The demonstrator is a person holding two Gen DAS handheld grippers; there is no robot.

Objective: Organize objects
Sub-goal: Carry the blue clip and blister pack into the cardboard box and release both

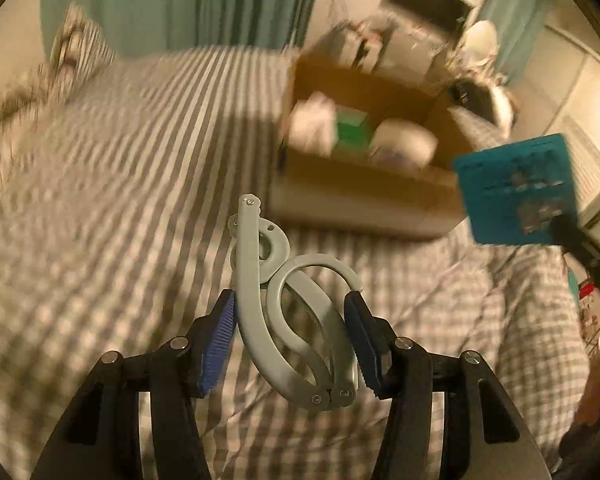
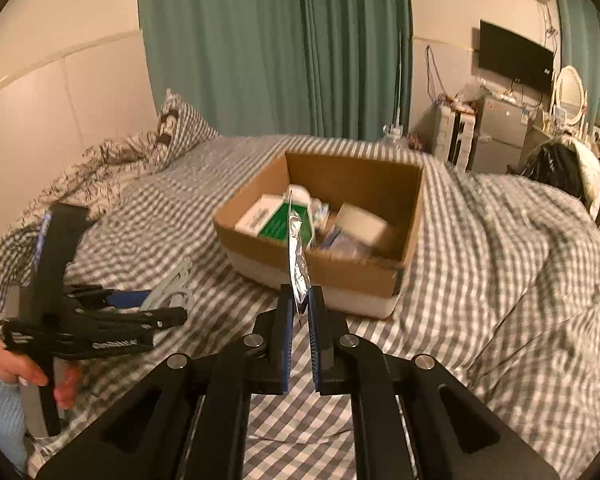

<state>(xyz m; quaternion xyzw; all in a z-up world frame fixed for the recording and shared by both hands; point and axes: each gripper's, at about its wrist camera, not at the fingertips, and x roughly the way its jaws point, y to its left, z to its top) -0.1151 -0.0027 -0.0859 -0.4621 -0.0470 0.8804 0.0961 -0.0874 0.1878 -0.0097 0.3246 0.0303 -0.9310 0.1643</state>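
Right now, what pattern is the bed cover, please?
Grey-and-white gingham check on the bed cover; right wrist view.

A grey folding hanger (image 1: 287,320) sits between two blue pads, above the checked bedding. A flat blue, foil-backed packet (image 2: 297,264) stands edge-on, pinched. The open cardboard box (image 2: 380,276) holds cartons and packets.

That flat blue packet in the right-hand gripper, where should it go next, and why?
Probably forward and over the cardboard box, then let go. The right gripper is shut on the packet, held edge-on above the checked bedcover, short of the box's near wall. The box is open on top and already holds cartons, so it looks like the collecting spot.
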